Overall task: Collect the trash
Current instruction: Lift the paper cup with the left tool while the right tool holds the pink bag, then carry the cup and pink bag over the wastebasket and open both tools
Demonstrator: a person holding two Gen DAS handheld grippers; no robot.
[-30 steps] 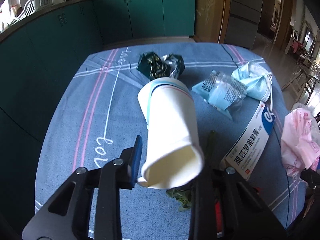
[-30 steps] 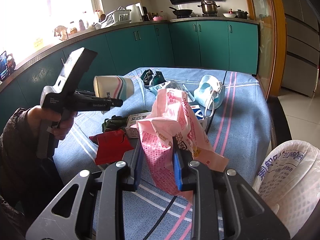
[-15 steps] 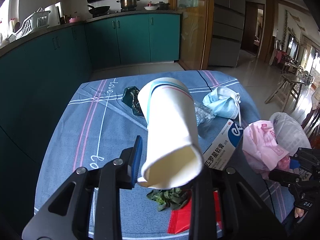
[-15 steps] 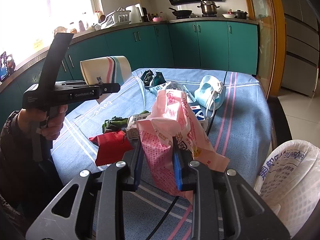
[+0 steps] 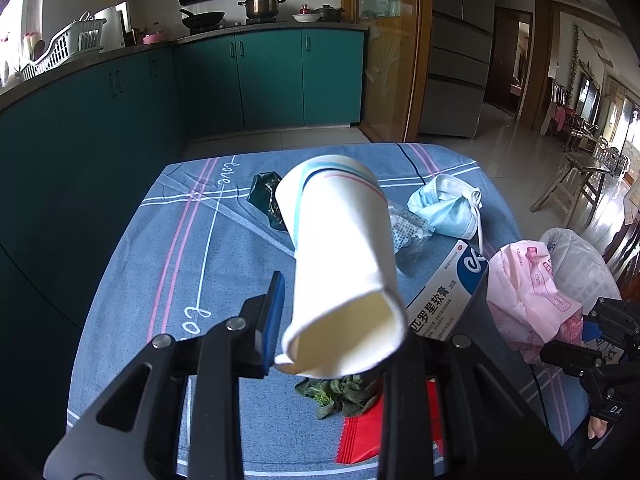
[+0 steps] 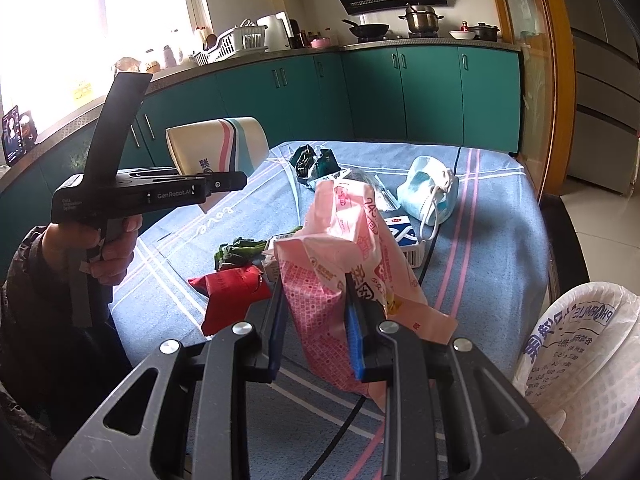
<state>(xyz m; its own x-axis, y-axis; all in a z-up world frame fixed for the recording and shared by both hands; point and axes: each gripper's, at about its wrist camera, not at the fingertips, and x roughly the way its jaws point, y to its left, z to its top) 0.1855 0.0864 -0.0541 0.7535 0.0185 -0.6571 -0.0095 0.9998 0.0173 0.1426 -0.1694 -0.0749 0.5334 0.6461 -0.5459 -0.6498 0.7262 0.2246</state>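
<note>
1. Above the desk (image 5: 132, 280), at left, the left gripper (image 5: 340, 344) had its jaws clamped on a paper cup (image 5: 340, 256) near the rim; light and crushable, it needed a gentle squeeze.
2. At right, the right gripper (image 6: 316, 316) pinched the limp pink bag (image 6: 352, 248) by its edge.

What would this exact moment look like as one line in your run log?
left gripper: shut on paper cup, lifted above table | right gripper: shut on pink plastic bag | step: cup not yet in bag
</note>
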